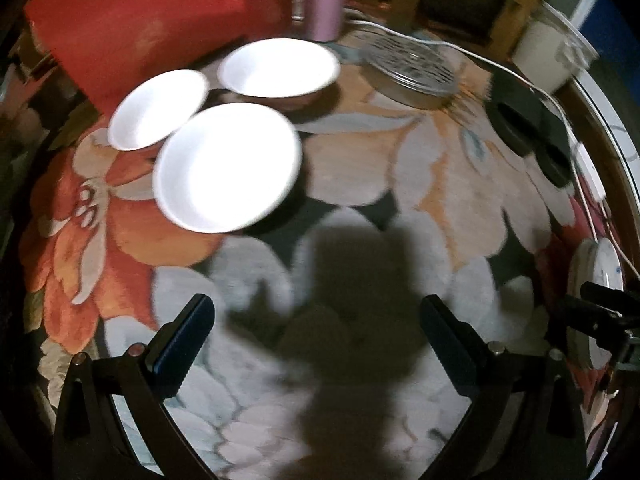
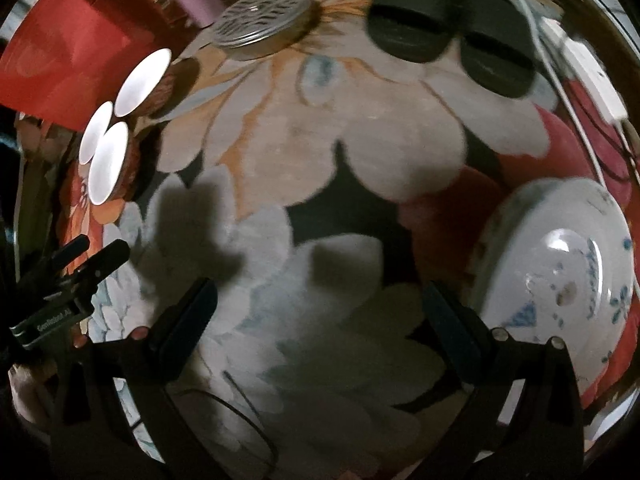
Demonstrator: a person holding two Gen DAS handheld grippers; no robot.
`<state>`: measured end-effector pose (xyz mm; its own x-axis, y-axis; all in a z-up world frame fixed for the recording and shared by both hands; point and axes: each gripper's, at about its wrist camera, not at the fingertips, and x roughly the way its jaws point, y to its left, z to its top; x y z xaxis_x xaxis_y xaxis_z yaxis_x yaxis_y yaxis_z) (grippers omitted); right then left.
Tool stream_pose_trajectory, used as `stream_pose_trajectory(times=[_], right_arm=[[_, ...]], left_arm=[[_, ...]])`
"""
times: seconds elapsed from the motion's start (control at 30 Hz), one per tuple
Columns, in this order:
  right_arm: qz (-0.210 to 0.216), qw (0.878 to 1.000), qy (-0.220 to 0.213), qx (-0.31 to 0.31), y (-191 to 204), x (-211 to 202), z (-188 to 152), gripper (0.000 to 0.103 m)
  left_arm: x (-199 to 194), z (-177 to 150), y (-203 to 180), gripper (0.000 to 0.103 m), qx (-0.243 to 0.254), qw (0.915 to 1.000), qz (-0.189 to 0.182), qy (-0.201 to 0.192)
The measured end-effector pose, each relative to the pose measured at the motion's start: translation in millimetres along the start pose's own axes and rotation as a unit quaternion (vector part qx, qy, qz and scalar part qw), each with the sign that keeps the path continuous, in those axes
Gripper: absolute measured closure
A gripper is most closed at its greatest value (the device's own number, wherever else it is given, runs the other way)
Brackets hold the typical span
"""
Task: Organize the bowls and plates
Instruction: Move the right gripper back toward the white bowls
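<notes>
While both tools hang above a flowered rug (image 1: 432, 168) with nothing between their fingers, the sorting of the dishes looks not yet begun. The left gripper (image 1: 316, 344) has its jaws spread wide and empty, and its shadow falls on the pale petals just ahead of it. Farther ahead and to its left sit three white bowls: the nearest bowl (image 1: 228, 168) overlaps the rim of a smaller bowl (image 1: 158, 108) beyond it, while the far bowl (image 1: 280, 66) sits just behind, close to both. All three appear empty, though glare washes out their insides. They are clustered but not nested, which suggests they are waiting to be stacked. The right gripper (image 2: 320, 320) is likewise spread and holds nothing; just ahead and to its right lies a patterned plate (image 2: 560, 280) with blue motifs, flat on the rug, bare apart from a few small specks, and well apart from the bowls. Beyond both tools stand a round metal tin (image 1: 412, 72), a pink bottle (image 1: 326, 0), a red box (image 1: 132, 16), dark slippers (image 2: 448, 28) and a white cable (image 2: 560, 92), none of them part of the job.
</notes>
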<state>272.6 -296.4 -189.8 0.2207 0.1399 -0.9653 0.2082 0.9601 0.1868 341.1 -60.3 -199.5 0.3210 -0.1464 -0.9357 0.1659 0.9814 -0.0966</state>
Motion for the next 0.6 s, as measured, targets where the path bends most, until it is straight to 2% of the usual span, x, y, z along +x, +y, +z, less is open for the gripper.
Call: stream_pose_trajectory(times=[0.33,0.6], right_arm=[[0.029,0.998,0.007,-0.059,60.9,22.8,23.2,0.000],[0.056,0.994,0.013,-0.088,103.4,41.2,50.9,0.001]], left_arm=[[2.3,6.6,65.7,0.001,-0.059,0.9982,0.013,-0.009],[1.0,17.8,99.3,0.001,-0.090,0.9956,0.012,-0.026]])
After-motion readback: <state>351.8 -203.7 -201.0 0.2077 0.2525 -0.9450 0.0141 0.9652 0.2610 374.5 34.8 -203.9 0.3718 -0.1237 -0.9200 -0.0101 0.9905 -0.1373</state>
